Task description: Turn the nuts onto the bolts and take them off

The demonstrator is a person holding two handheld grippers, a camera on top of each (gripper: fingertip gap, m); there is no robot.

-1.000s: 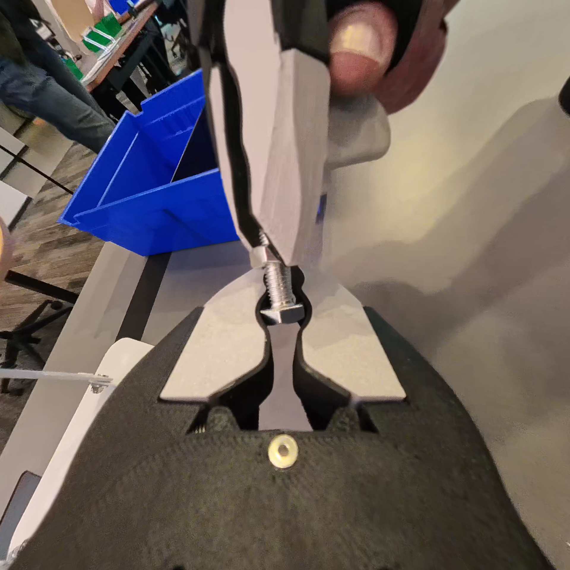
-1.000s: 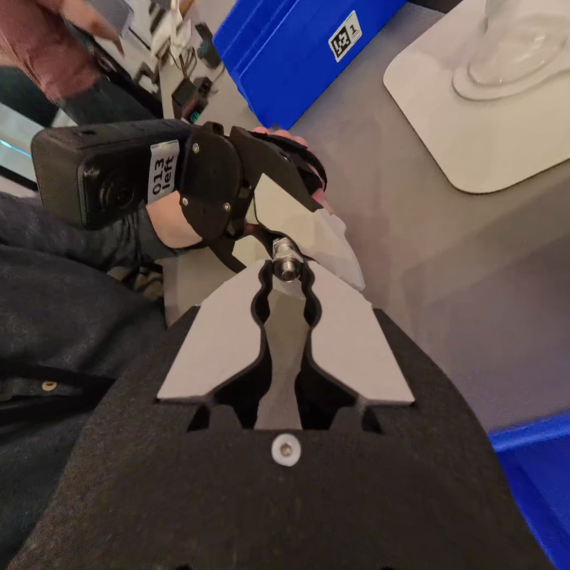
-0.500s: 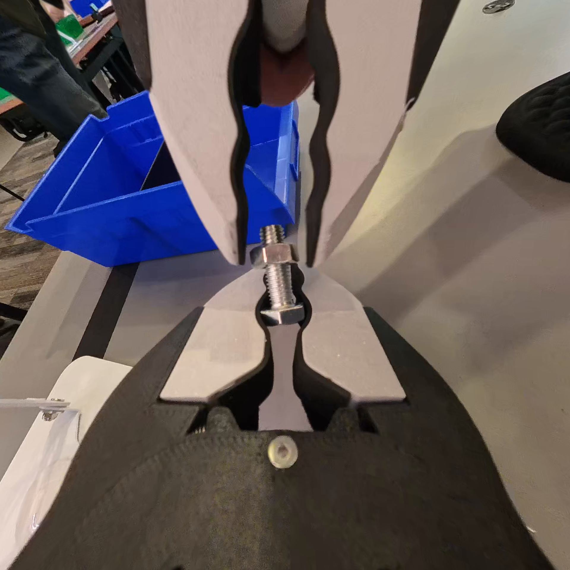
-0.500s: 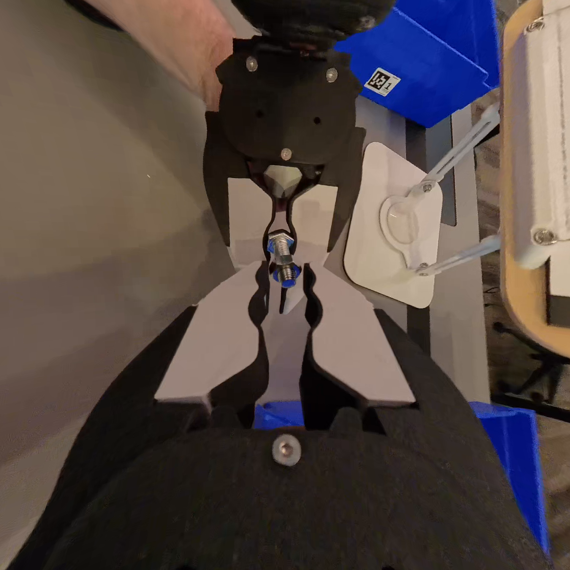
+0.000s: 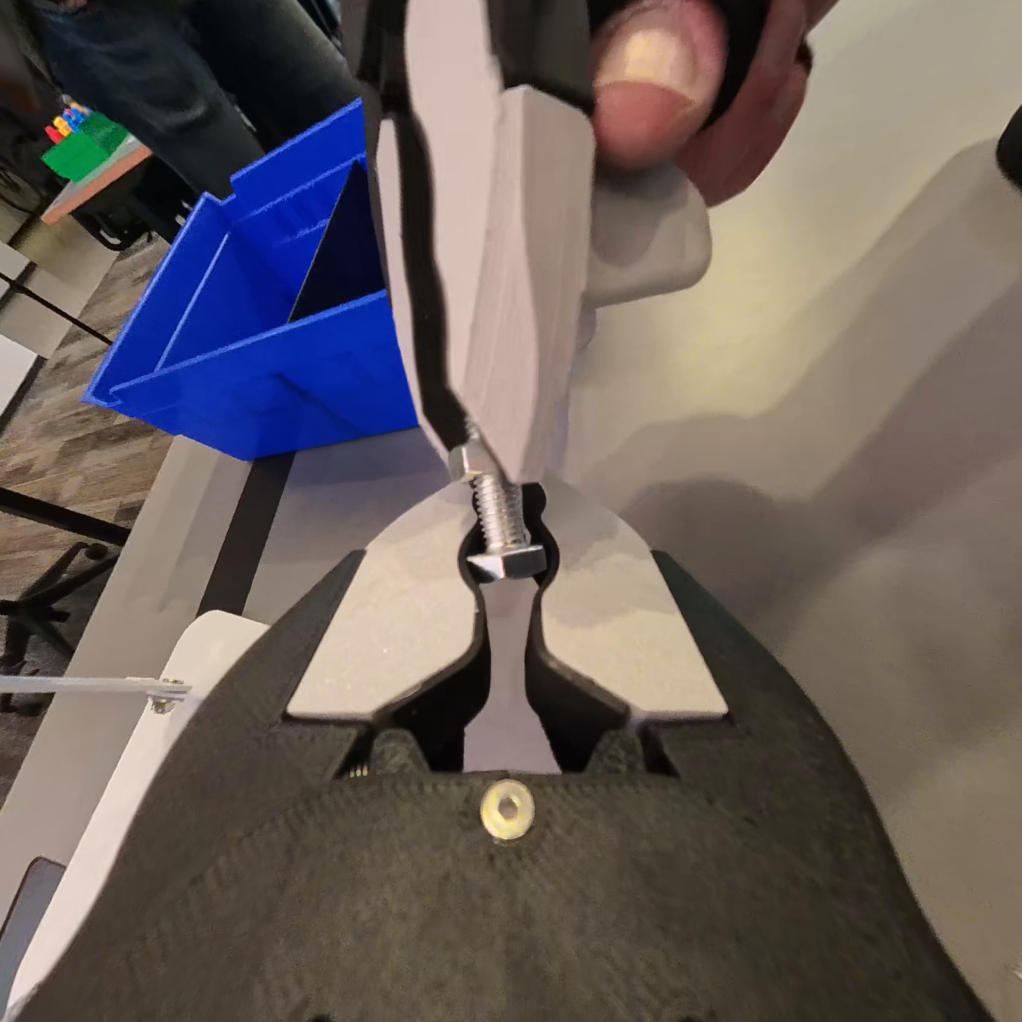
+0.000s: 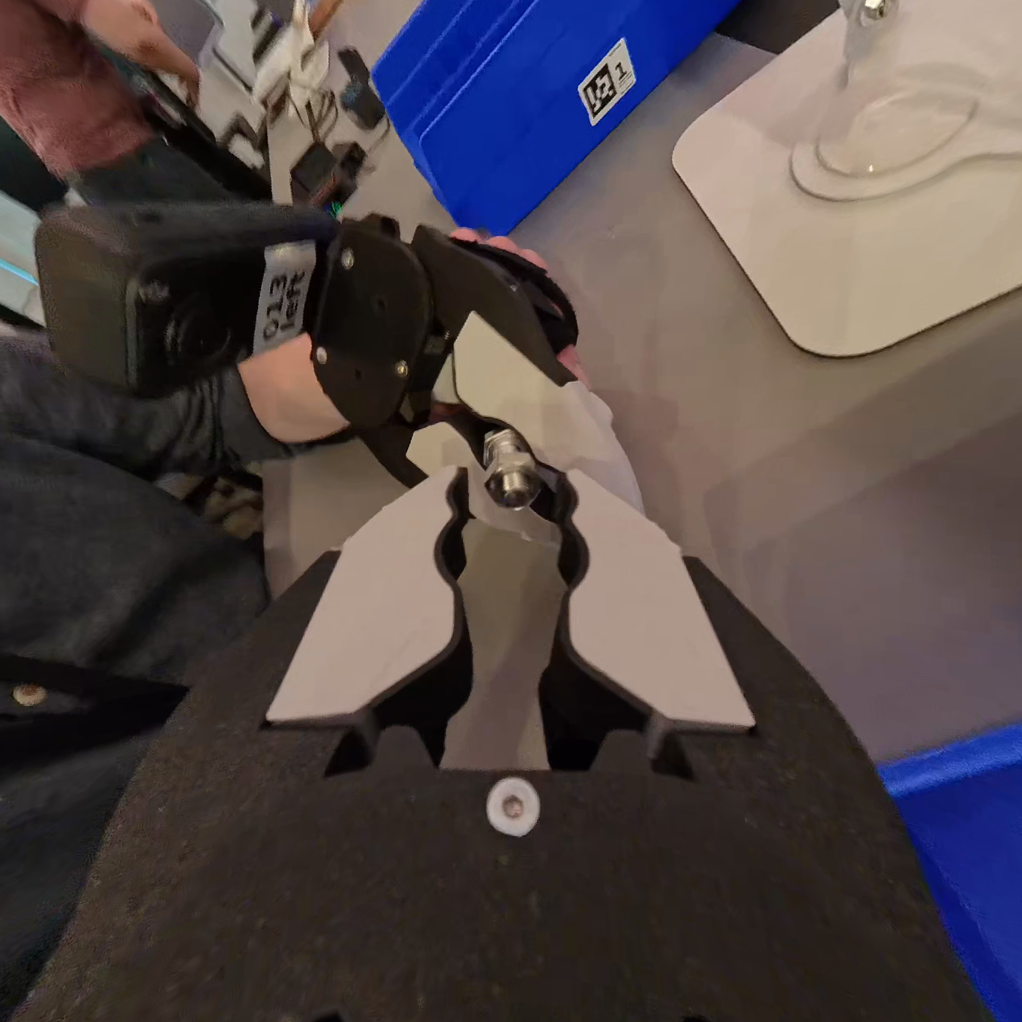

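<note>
Left wrist view, nearest first: left claw (image 5: 506, 531) clamped on a bolt (image 5: 502, 533), hex head pinched in the notch between its grey fingers (image 5: 398, 619), threaded shank pointing away from the claw. At the shank's far end, a nut (image 5: 467, 462), gripped by the right claw (image 5: 478, 442), which comes down from above, its fingers closed edge-on around the nut. Beyond that, a thumb (image 5: 647, 94) pressing on the right claw's body. Past the claws to the left, a blue bin (image 5: 249, 354) on the grey counter (image 5: 774, 387); a white base (image 5: 110, 774) beside the left claw's lower left.

Right wrist view: right claw (image 6: 511, 492) closed on the nut (image 6: 511, 489) at its fingertips, bolt end seen face-on. Just beyond, the left claw (image 6: 498, 437) entering from the left, held in a hand (image 6: 293, 392). Farther off, a blue bin (image 6: 525, 110) up ahead and a white base (image 6: 829, 232) to the upper right, both on the counter (image 6: 719, 442).
</note>
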